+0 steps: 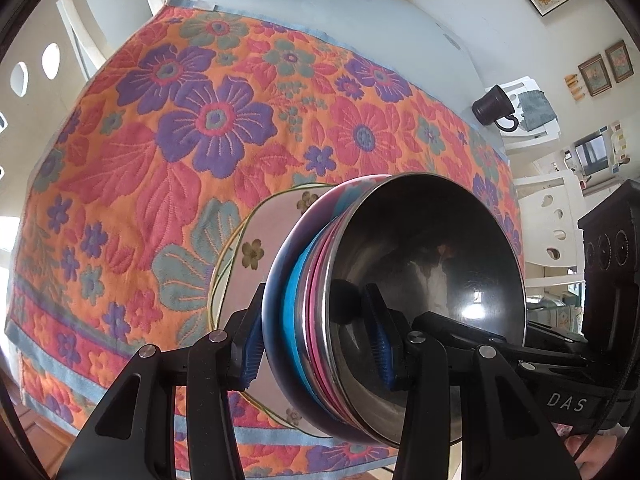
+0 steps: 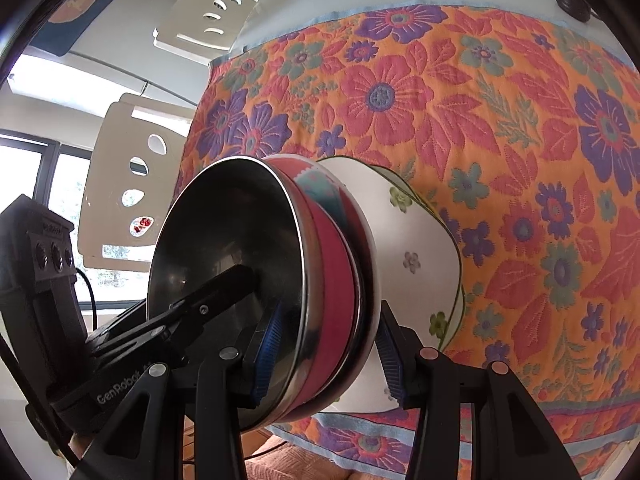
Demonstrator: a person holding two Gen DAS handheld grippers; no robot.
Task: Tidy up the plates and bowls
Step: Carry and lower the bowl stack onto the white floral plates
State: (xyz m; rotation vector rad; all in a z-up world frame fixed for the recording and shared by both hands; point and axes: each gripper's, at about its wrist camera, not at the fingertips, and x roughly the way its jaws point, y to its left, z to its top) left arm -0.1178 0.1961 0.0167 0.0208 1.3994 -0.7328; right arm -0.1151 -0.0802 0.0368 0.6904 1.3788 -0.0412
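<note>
Nested stack of bowls and plates (image 1: 340,280), rims clamped between left gripper (image 1: 316,332) and right gripper (image 2: 324,356) for shared carrying above the floral tabletop (image 1: 160,140).

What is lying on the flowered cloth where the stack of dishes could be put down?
Nothing visible. Both grippers hold the stack of dishes over the flowered cloth, which is bare. The dark mug stands beyond the cloth's far edge, on the table.
</note>
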